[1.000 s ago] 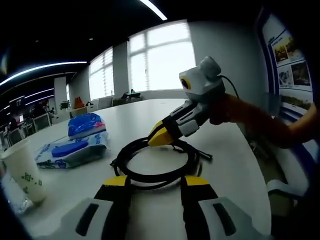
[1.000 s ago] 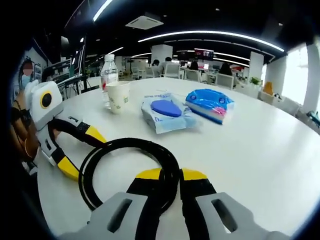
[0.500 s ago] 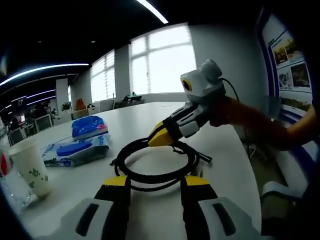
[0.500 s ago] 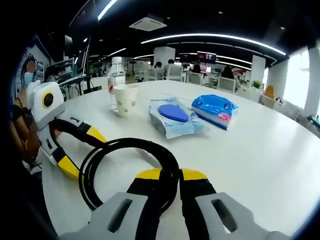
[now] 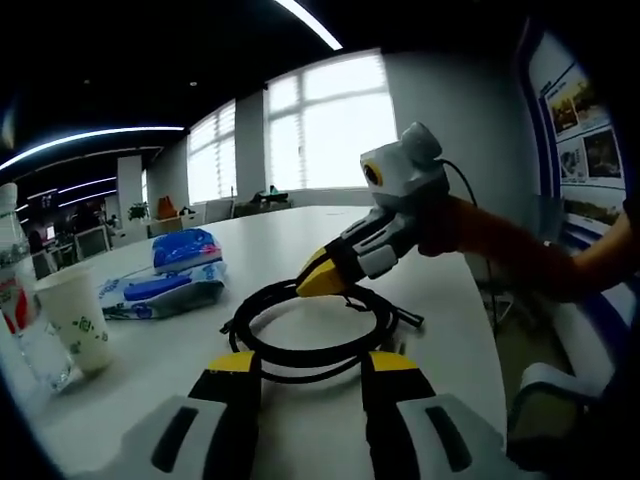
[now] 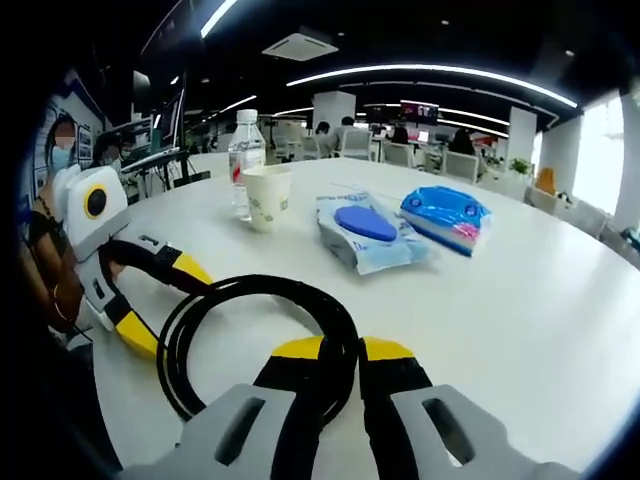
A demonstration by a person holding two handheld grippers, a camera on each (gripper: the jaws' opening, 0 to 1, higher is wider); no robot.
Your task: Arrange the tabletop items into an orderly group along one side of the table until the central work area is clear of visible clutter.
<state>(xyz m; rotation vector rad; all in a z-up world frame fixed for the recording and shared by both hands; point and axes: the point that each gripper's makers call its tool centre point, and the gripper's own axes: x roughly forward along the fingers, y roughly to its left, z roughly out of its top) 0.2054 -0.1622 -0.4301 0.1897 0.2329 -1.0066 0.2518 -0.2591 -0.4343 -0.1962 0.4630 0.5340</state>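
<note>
Your right gripper point(image 6: 340, 352) has its yellow-tipped jaws clamped on the near side of the coiled black cable point(image 6: 262, 330), which passes between the tips. In the left gripper view that same gripper point(image 5: 322, 272) comes in from the right and bites the far edge of the cable point(image 5: 315, 322). Your left gripper point(image 5: 312, 362) has its jaws apart, with the coil's near edge just beyond the tips; in the right gripper view it point(image 6: 162, 298) sits spread beside the coil's left rim.

No wording can be made out anywhere. The white paper cup point(image 6: 267, 198) carries a small green pattern, the clear plastic water bottle point(image 6: 246, 165) has a white cap and a label that shows red in the left gripper view point(image 5: 14, 300), and both soft packs are too blurred to read.

Compared with a second ago, both grippers sit on and by the cable the same way and the coil has kept its shape. The background has slid across each view, so the cameras have turned rather than the objects.

The cable lies flat on the white round table point(image 6: 520, 300) as a round loop of several turns, with loose ends poking out toward the right in the left gripper view. Beyond it stand the cup and bottle side by side, then the pale wet-wipe pack with a blue oval lid point(image 6: 368, 232) and the blue plastic tissue pack point(image 6: 446, 216), their long sides running away from you.
</note>
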